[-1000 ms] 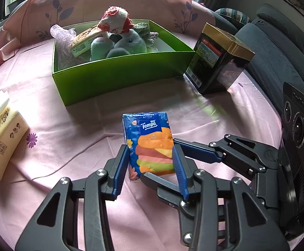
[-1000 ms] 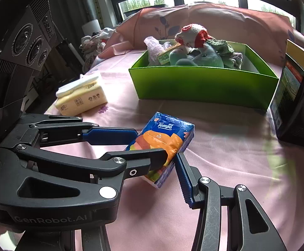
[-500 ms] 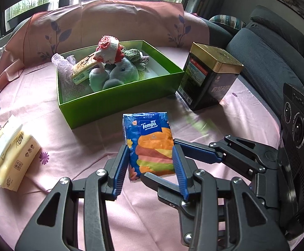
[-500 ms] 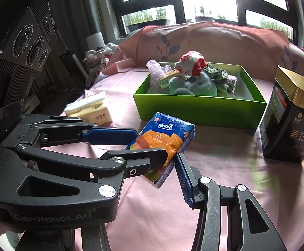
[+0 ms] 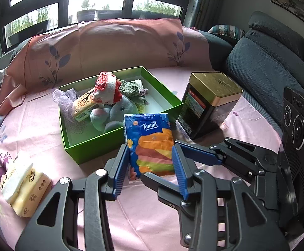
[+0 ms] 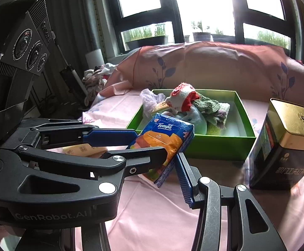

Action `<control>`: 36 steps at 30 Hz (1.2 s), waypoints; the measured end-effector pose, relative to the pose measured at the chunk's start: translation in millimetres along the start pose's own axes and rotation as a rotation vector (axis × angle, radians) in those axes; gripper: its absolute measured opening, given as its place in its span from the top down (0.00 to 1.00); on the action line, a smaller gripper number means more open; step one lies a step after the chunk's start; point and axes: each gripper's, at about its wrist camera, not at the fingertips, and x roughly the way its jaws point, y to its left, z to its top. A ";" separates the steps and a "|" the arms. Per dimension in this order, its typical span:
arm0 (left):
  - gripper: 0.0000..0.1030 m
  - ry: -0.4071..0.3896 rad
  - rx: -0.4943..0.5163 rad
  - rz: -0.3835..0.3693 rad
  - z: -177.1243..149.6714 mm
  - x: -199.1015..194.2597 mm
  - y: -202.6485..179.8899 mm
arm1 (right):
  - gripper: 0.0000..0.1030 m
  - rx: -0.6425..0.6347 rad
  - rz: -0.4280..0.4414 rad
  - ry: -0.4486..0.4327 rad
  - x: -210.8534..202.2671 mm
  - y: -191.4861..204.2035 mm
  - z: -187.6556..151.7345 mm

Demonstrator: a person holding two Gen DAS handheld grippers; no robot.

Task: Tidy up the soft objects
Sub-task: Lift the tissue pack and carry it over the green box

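In the left wrist view, the left claw (image 5: 152, 163) sits in the lower middle of the frame, its blue pads pressed on either side of the Tempo tissue pack (image 5: 152, 144), which stands upright in front of the near wall of the green box (image 5: 93, 148). From the right of the frame the right claw (image 5: 179, 146) reaches across, one finger along the pack's right edge and the other under its lower end, so both claws appear clamped on the same soft pack. A slack wrapper like this could buckle or slide free if the two hands drift apart or twist against each other. In the right wrist view, the pack (image 6: 164, 142) sits tilted at centre, held clear of the pink cloth (image 6: 152, 209); the right claw (image 6: 172, 159) pinches its lower part while the left claw (image 6: 131, 144) comes in from the left. The box (image 6: 214, 148) behind is already heaped with a plush toy (image 6: 195, 121) and knitwear, so a careless release may leave the pack perched on the pile, or it may clip the near rim. The dark tea tin (image 6: 285, 146) at right stands close enough to be knocked.
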 end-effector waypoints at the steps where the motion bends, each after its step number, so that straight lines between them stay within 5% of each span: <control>1: 0.61 -0.007 0.006 0.005 5.0 -0.6 -0.8 | 0.52 0.000 -0.001 -0.009 -0.5 -1.7 4.2; 36: 0.60 -0.071 0.025 0.046 120.8 40.2 19.8 | 0.51 -0.006 -0.033 -0.095 39.5 -57.1 101.5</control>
